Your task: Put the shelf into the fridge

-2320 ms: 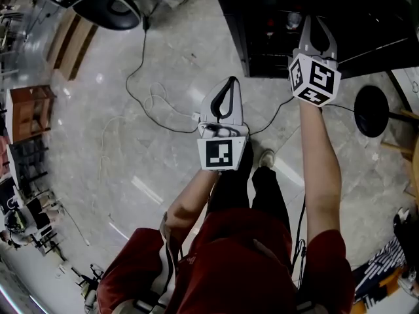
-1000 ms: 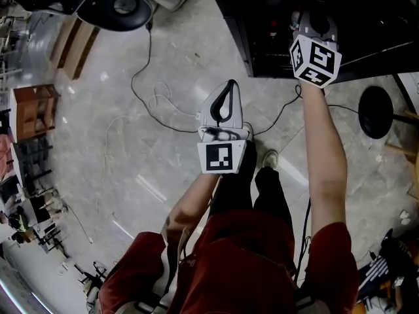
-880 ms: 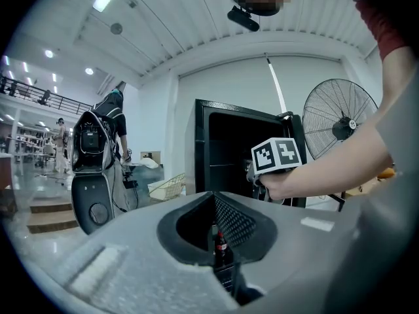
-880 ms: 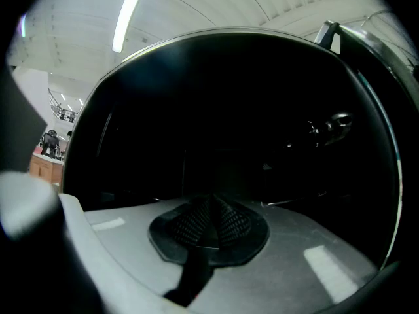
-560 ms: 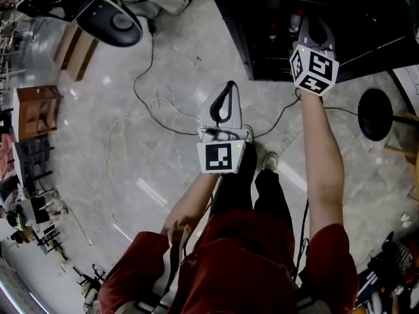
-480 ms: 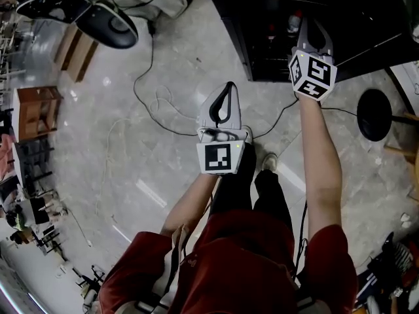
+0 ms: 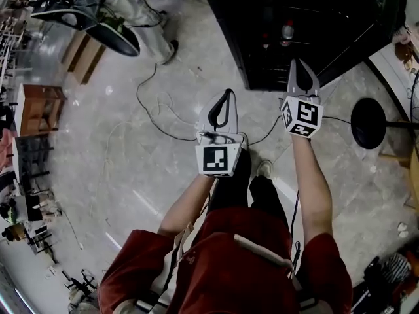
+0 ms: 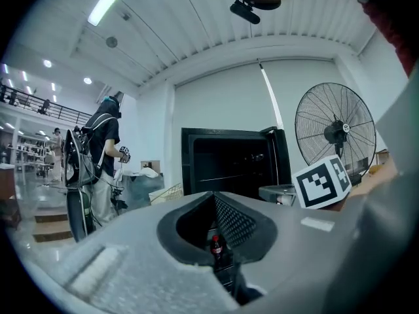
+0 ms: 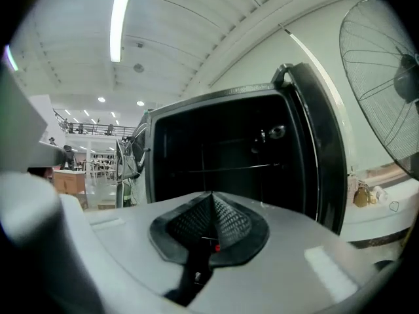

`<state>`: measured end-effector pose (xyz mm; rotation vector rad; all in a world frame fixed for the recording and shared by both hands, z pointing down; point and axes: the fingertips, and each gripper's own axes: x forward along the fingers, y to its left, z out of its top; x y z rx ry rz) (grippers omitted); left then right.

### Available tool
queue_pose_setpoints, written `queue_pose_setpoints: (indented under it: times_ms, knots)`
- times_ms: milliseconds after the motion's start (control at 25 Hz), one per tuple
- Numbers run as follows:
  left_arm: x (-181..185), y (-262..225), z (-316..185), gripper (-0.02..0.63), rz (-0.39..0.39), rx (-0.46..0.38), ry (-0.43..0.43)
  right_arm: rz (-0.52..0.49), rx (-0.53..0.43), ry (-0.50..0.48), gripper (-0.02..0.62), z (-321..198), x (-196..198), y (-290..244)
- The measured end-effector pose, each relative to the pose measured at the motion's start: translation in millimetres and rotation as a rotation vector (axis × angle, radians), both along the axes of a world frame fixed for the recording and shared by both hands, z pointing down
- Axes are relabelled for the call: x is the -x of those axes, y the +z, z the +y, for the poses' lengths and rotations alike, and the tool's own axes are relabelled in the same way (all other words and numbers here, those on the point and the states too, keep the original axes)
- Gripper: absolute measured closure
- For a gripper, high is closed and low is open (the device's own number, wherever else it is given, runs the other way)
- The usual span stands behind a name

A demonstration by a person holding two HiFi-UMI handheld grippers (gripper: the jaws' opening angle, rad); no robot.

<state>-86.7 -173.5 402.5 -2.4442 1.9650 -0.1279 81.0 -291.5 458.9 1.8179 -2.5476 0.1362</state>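
Note:
The black fridge [image 7: 294, 25] stands open at the top of the head view, its inside dark. A thin wire shelf [image 9: 229, 169] runs level across the inside in the right gripper view. My right gripper [image 7: 298, 64] is shut and empty, its tips just in front of the fridge's lower edge. My left gripper [image 7: 227, 93] is also shut and empty, over the floor to the left of the fridge. In the left gripper view the closed jaws of my left gripper [image 8: 214, 195] point at the fridge [image 8: 229, 165]. A red-capped bottle [image 8: 215, 246] stands low inside.
Cables [image 7: 157, 103] trail over the marble floor left of the fridge. A fan's round black base [image 7: 368, 116] stands to the right, and its head [image 8: 335, 129] rises beside the fridge. A person [image 8: 105, 156] stands at the left. A wooden cabinet [image 7: 36, 106] is at far left.
My right gripper has drawn back out of the fridge towards the body, staying shut. The left gripper has edged a little forward. The person at upper left has stepped further into view.

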Motion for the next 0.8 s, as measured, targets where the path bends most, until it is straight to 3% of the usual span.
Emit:
queue_pose_setpoints:
  times_ms: [280,480,800]
  knots:
    - [-7.5,-22.6,43.7,0.600,-0.027,-0.016,-0.028,-0.036,-0.041,-0.052,0.607,88.4,-12.8,-37.0]
    - [-18.3,-32.2,77.7,0.600,-0.044,0.020,-0.036,-0.018,-0.048,-0.108,0.607,148.7,-19.8,-68.6]
    - [-13.7,-76.2,107.1,0.600,-0.061,-0.006,-0.055,-0.058,-0.041,-0.149,0.606,195.1,-30.8,-131.8]
